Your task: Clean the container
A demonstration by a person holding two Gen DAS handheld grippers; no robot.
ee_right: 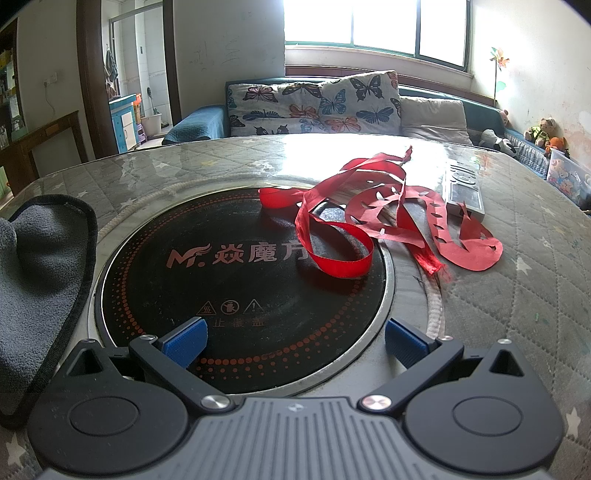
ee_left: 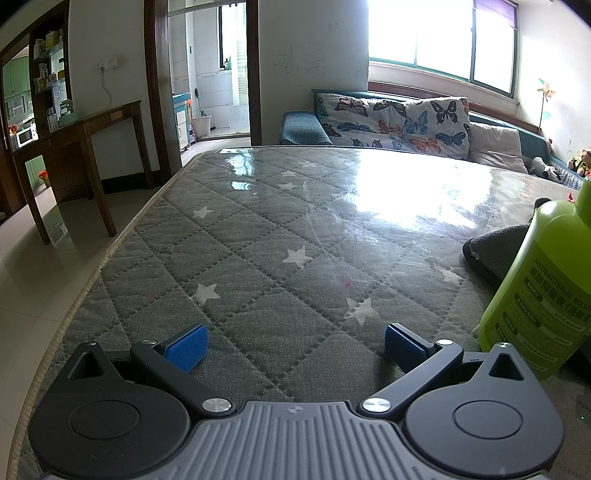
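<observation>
Green bottle (ee_left: 535, 295): one; grey cloth (ee_right: 37, 280): one.

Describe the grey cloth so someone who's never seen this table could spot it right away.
Start at the round black cooktop set into the table with the quilted star cover. Just left of it, partly over its metal rim, lies the grey cloth. It is the only soft, fuzzy item there, edged with black piping, unlike the shiny red ribbon on the cooktop's far right side.

Both cameras sit low over the table (ee_left: 258, 229), looking far toward the sofa (ee_left: 399, 122) and window (ee_right: 369, 26). The left view covers bare cloth; the right sits close over the cooktop (ee_right: 240, 266). Both catch the grey rag (ee_right: 40, 266).
</observation>
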